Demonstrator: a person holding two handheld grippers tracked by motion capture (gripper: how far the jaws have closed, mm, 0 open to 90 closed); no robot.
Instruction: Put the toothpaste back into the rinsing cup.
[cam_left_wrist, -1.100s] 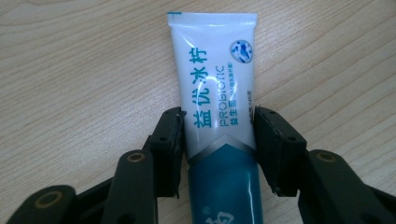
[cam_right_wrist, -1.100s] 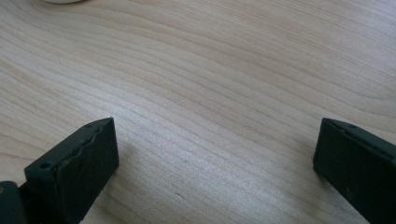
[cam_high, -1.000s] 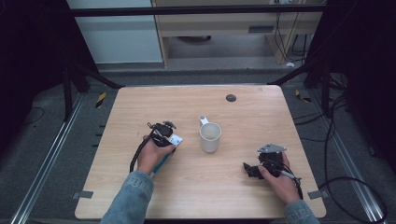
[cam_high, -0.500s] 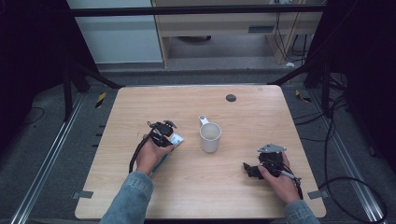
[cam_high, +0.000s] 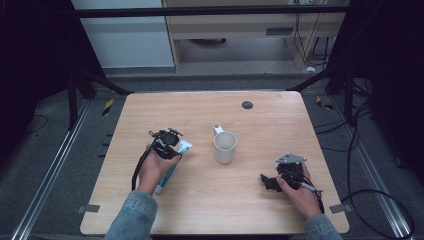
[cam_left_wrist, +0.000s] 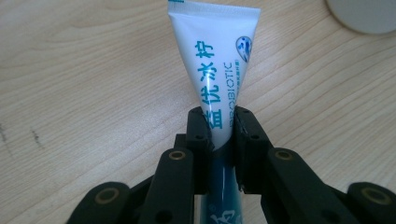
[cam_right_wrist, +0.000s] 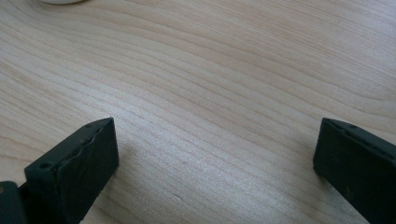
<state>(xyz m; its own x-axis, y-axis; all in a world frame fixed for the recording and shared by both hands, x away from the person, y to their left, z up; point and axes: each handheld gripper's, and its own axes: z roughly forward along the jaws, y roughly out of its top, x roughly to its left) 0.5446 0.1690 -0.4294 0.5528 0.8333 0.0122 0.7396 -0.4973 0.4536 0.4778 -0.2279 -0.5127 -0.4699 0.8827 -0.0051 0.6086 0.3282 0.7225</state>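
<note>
Left gripper had just closed its jaws on the white toothpaste tube left of the mug, tube's far end raised off the table; right gripper rested open, near right.

Overhead light fell evenly on the pale bench, while the surroundings in the high view sank into near black. That view was soft and slightly grainy. In the right gripper view a faint shadow lay between the jaws; the near jaws in both gripper views looked blurred.
</note>
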